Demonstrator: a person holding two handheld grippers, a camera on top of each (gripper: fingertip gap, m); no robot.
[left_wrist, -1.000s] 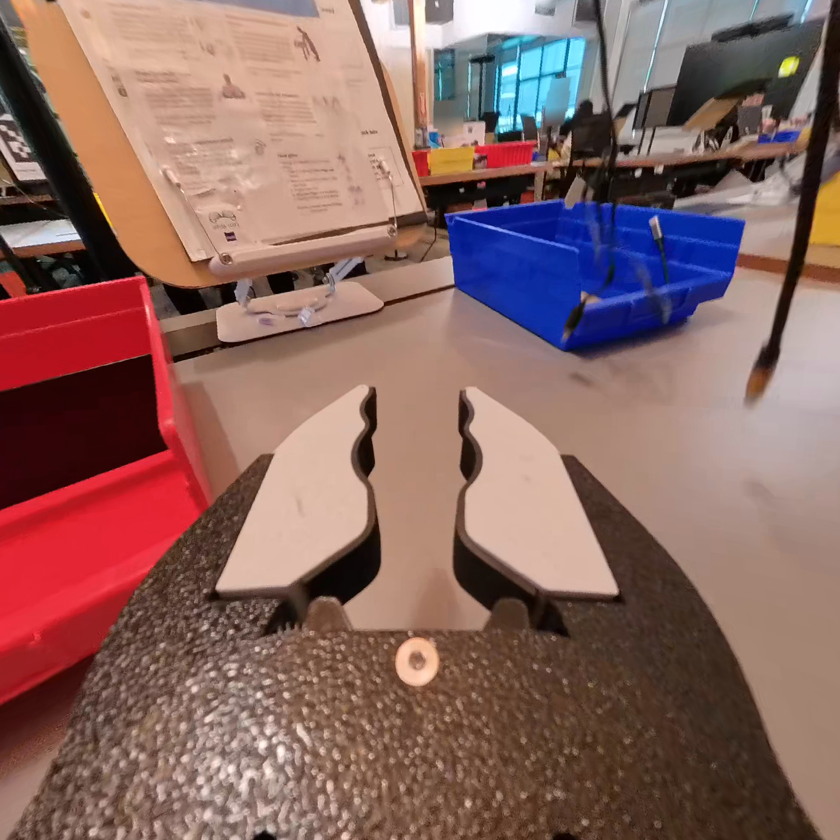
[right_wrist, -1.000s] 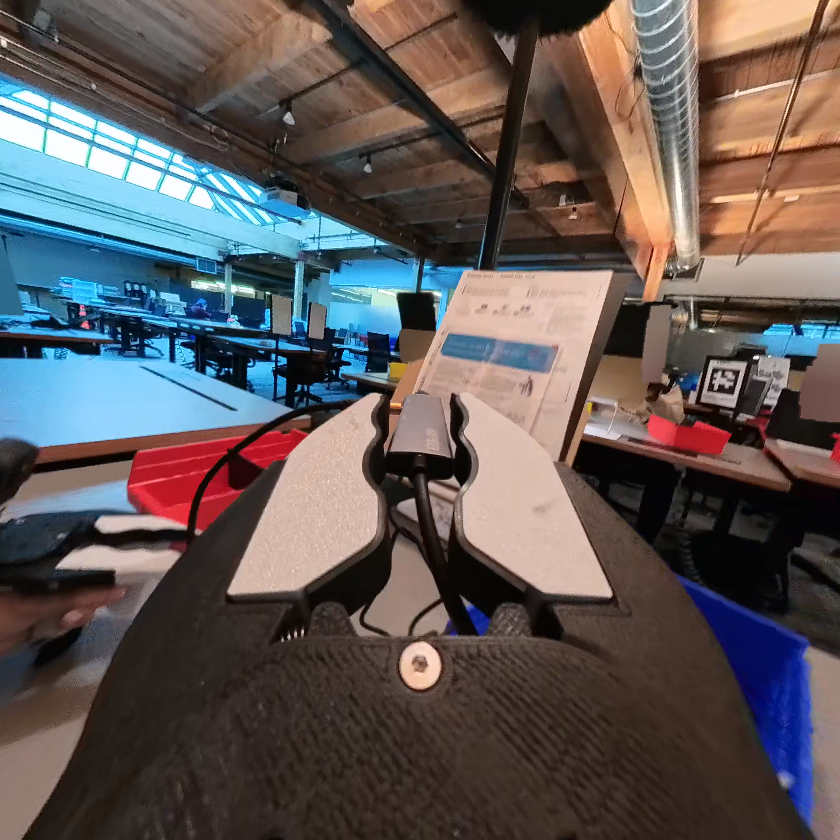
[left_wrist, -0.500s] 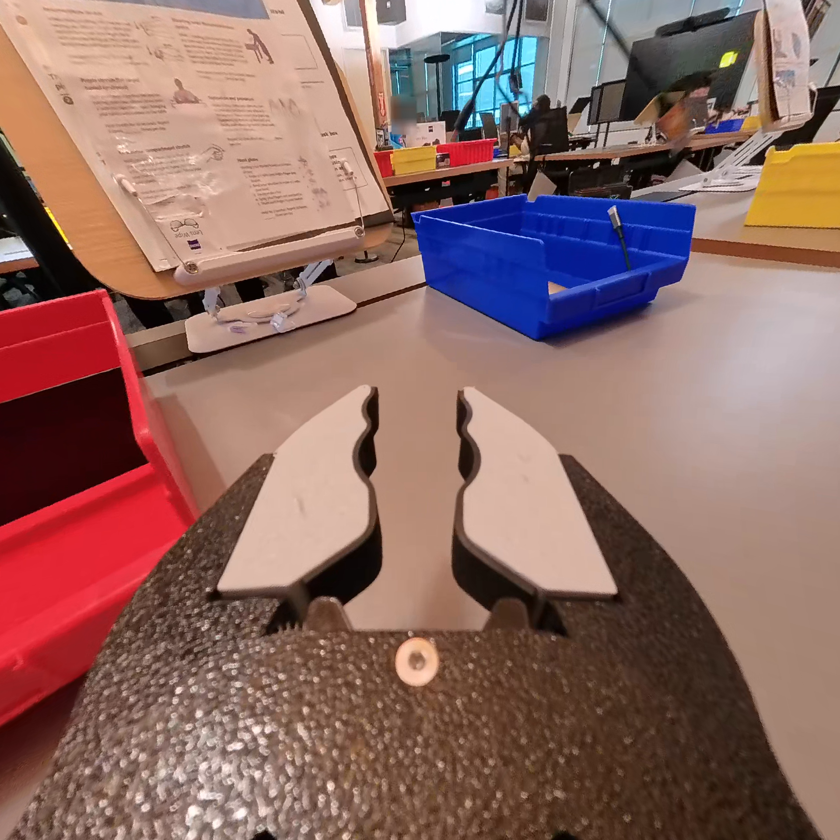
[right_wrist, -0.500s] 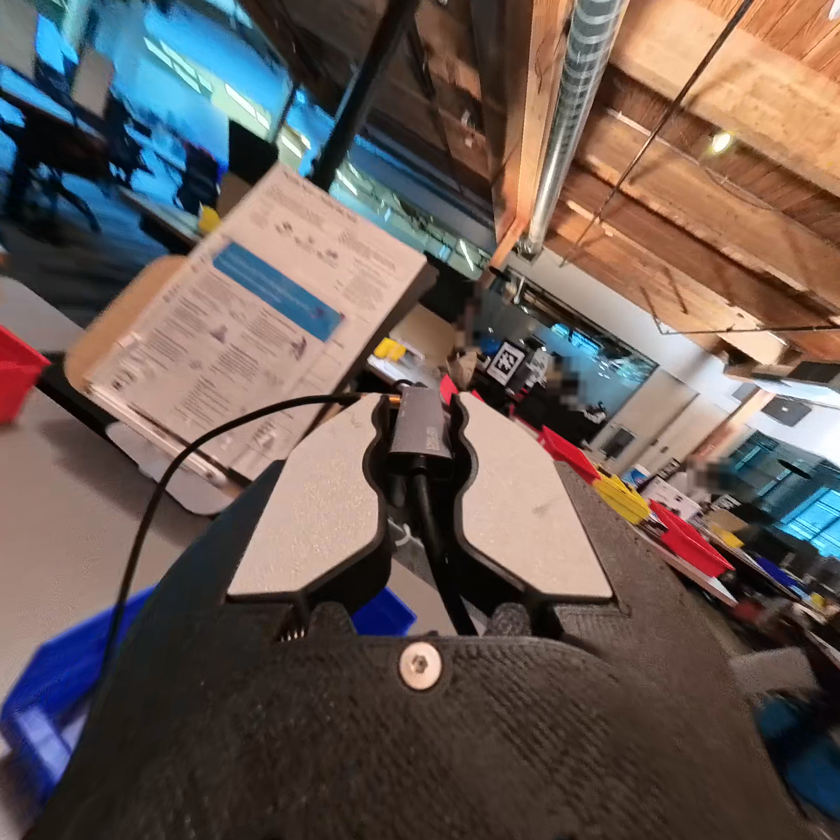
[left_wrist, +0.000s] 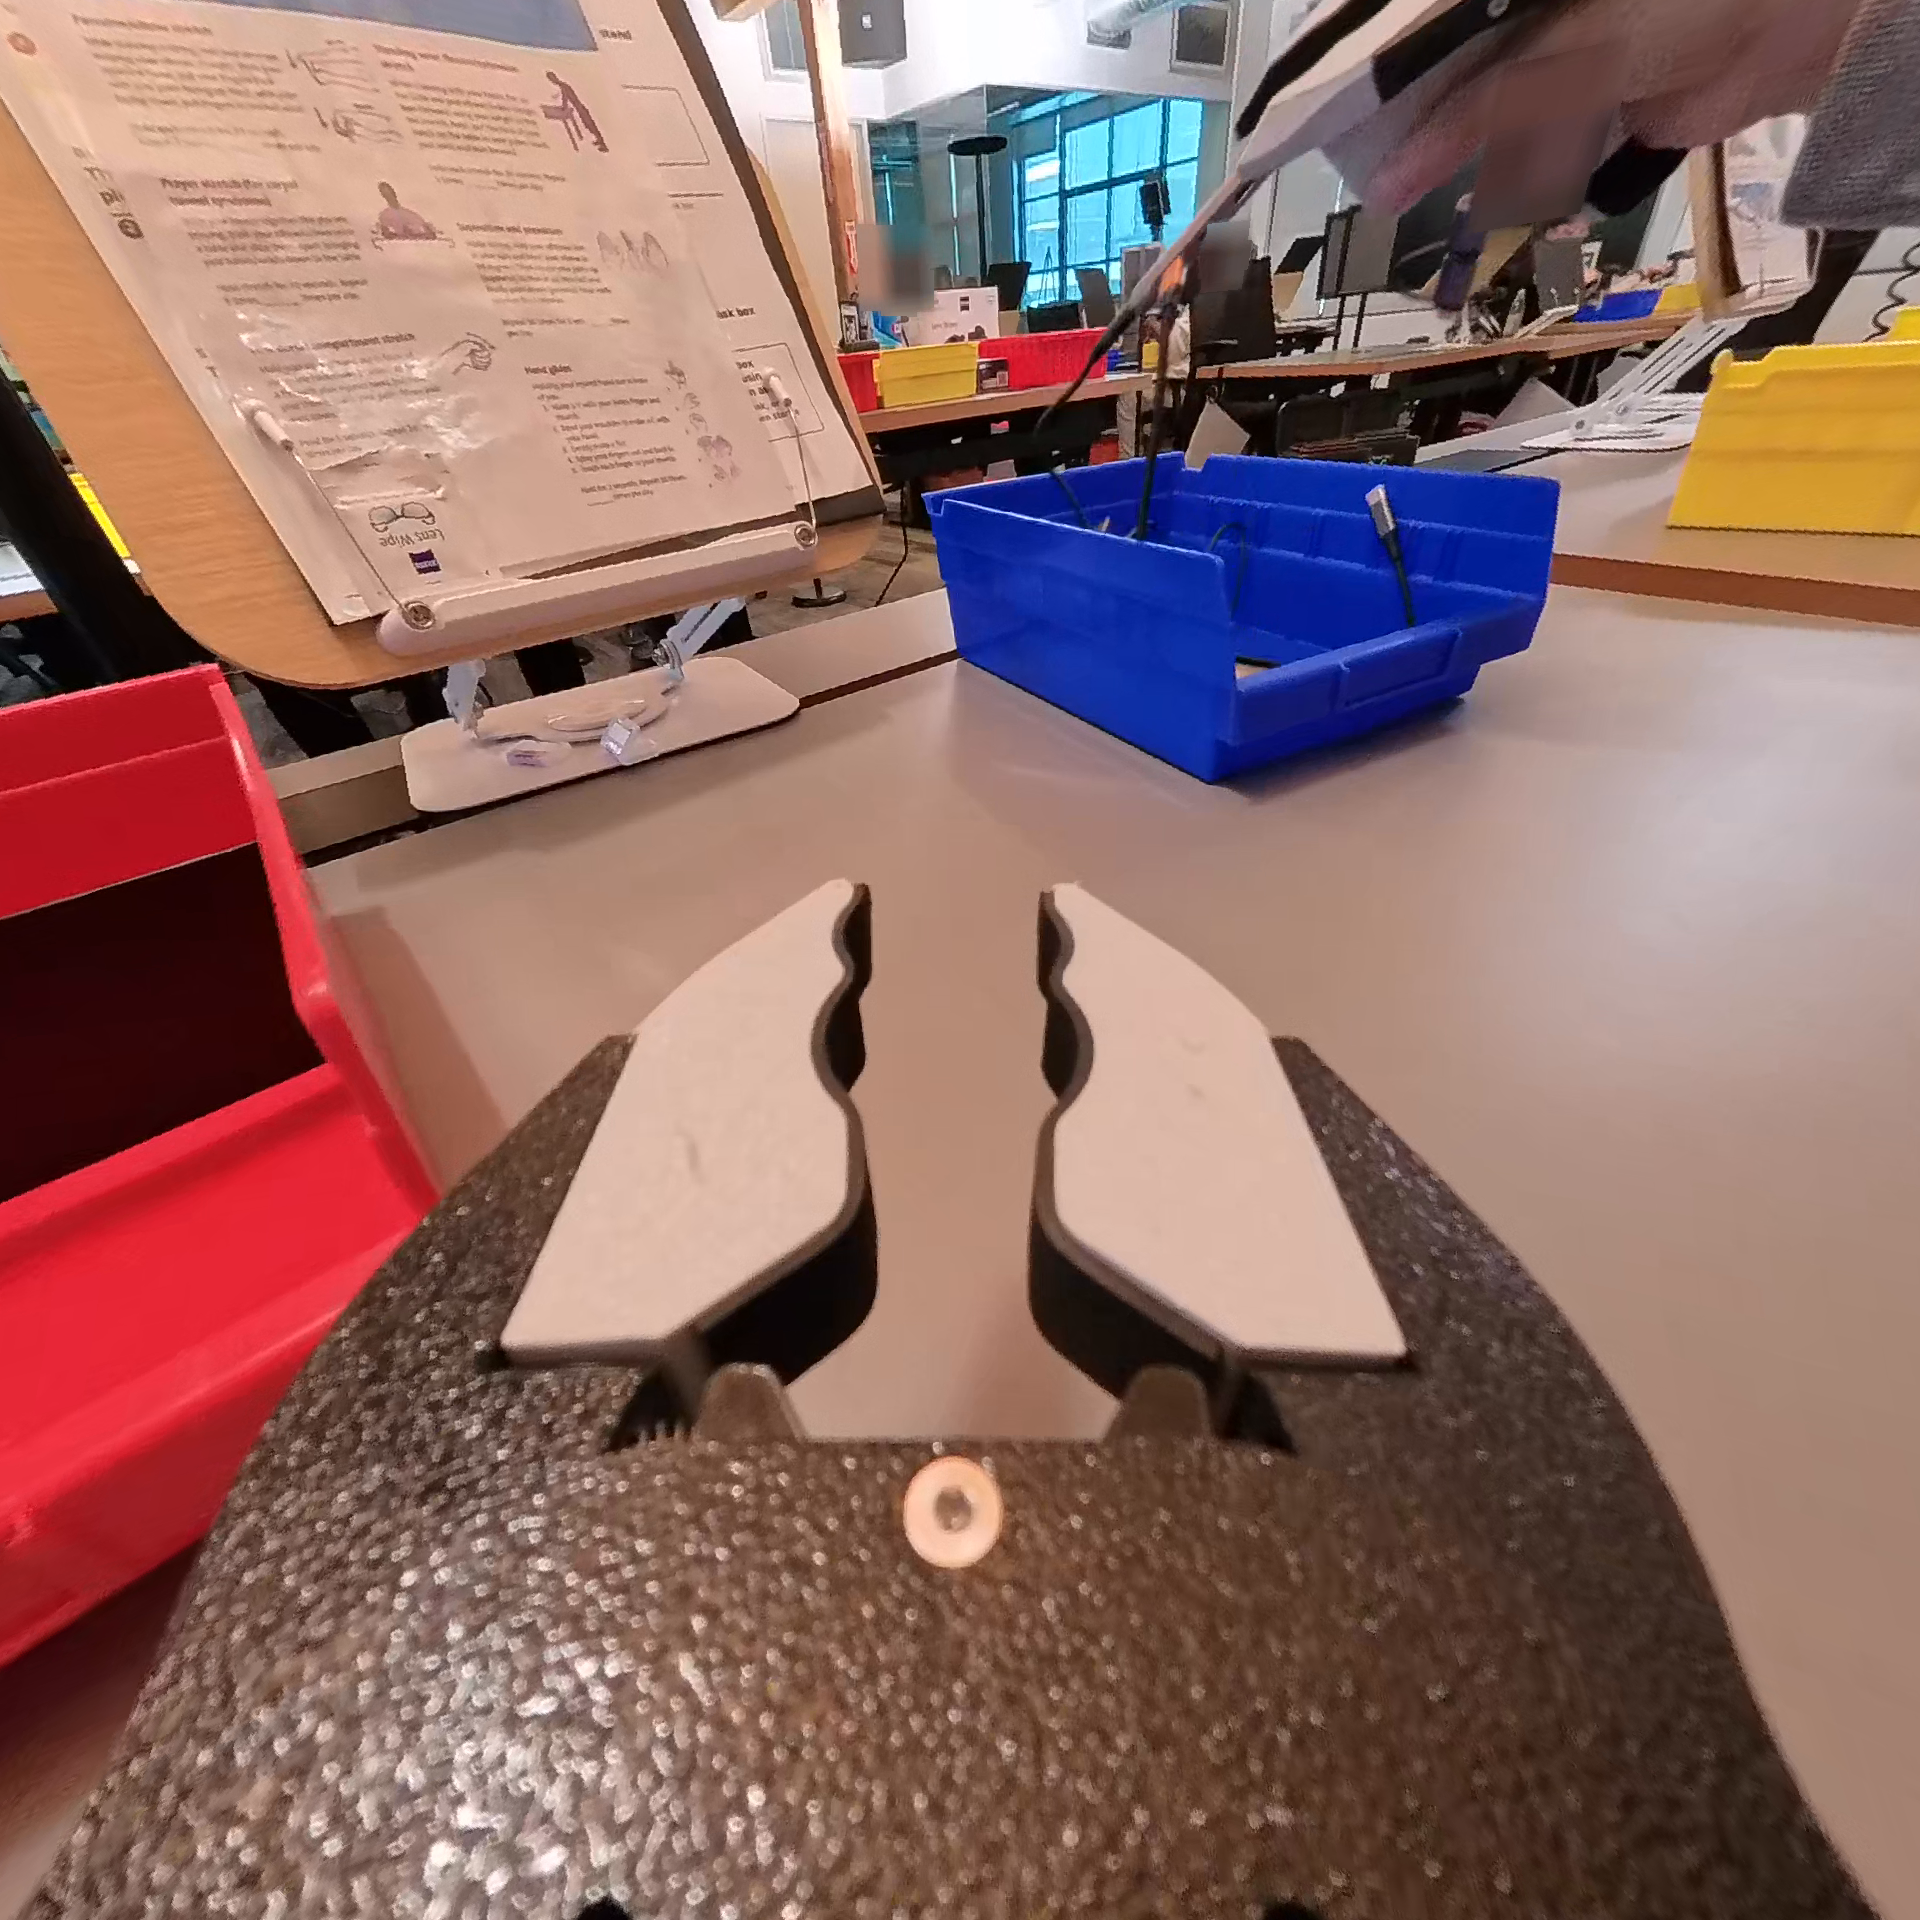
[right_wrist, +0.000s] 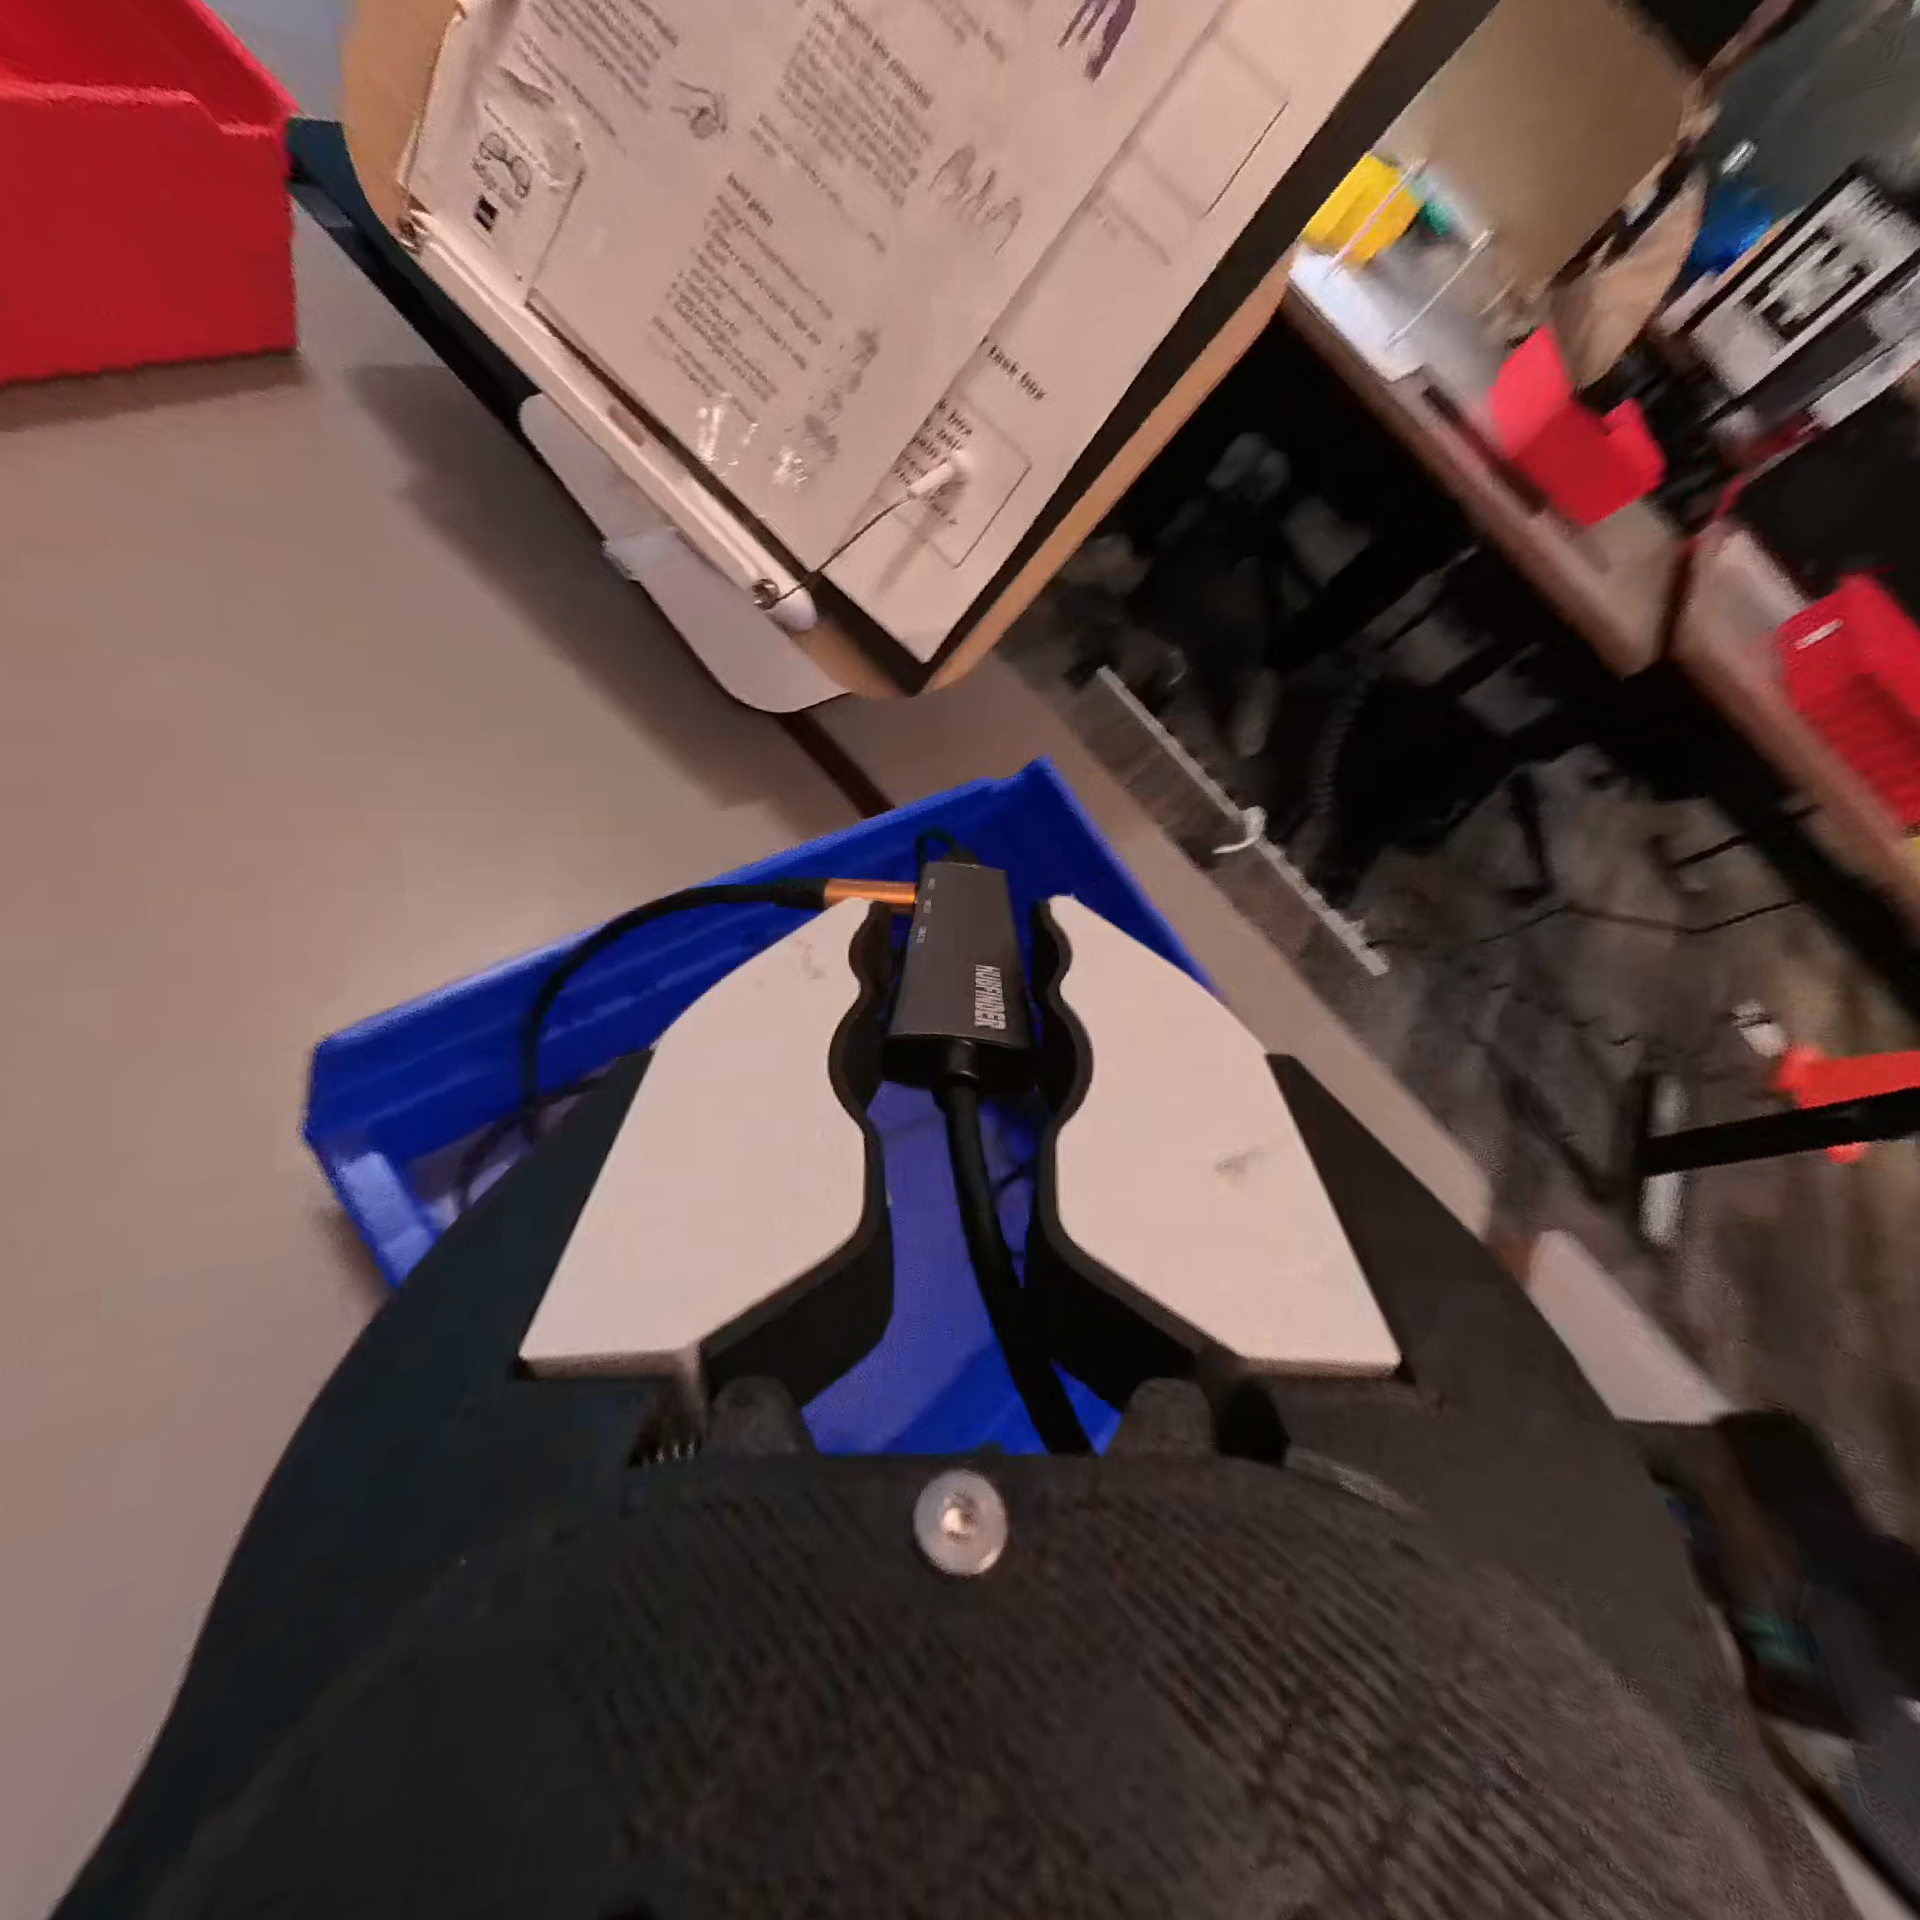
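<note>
My right gripper (right_wrist: 961, 914) is shut on a dark grey adapter (right_wrist: 961, 987) and holds it tilted down over a blue bin (right_wrist: 644, 997). A black cable with an orange plug (right_wrist: 868, 891) is plugged into the adapter's far end and loops down into the bin. In the left wrist view the right gripper (left_wrist: 1262, 156) shows at the top right in a person's hand, and black cables (left_wrist: 1143, 447) hang from it into the blue bin (left_wrist: 1247, 623). My left gripper (left_wrist: 956, 904) is open and empty, low over the grey table (left_wrist: 1455, 987).
A red bin (left_wrist: 156, 1091) stands close on the left of my left gripper. A wooden document stand with a printed sheet (left_wrist: 468, 312) stands behind, left of the blue bin. A silver-tipped cable (left_wrist: 1377, 504) sticks up in the blue bin. A yellow bin (left_wrist: 1808, 447) sits on a farther table. Spacing between my two grippers at the tips: around 40 centimetres.
My right gripper has tipped from pointing up at the ceiling to pointing down over the blue bin, still holding the adapter. The hanging cables now reach into the bin. My left gripper stayed open.
</note>
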